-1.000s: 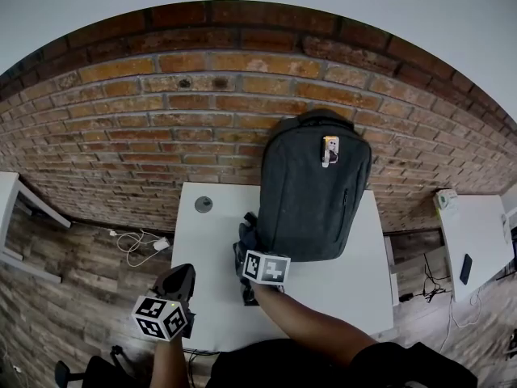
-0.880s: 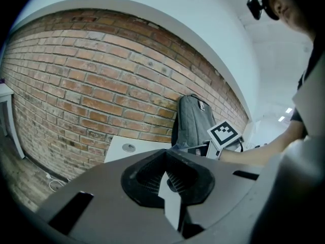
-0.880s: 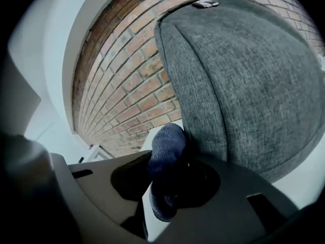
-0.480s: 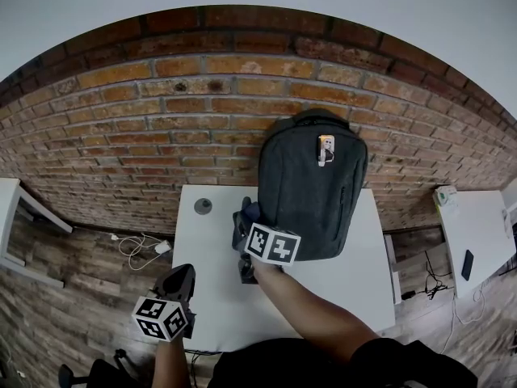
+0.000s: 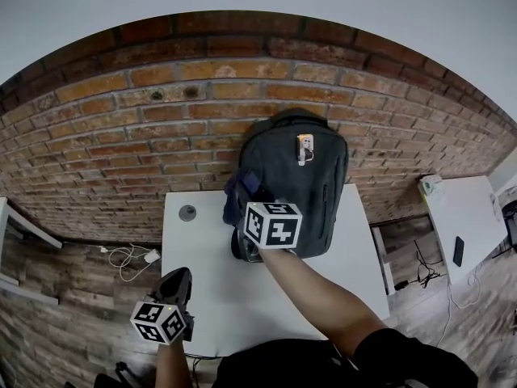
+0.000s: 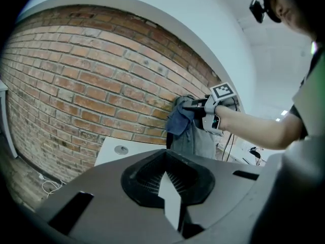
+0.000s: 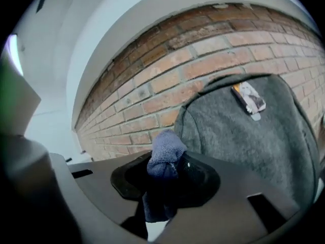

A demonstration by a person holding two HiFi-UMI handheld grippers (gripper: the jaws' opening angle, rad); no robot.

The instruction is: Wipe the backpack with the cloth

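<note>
Right gripper outstretched, cloth at backpack

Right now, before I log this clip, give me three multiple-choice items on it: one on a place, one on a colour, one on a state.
1. Where does the backpack stand? A on a shelf; B on the white table against the brick wall; C on a chair.
2. What colour is the cloth? A red; B yellow; C blue.
3. The right gripper is: A shut on the cloth; B open and empty; C shut on a strap.
Answers: 1 B, its base rests on that table; 2 C, blue folds show between the jaws; 3 A, the jaws pinch it.
</note>
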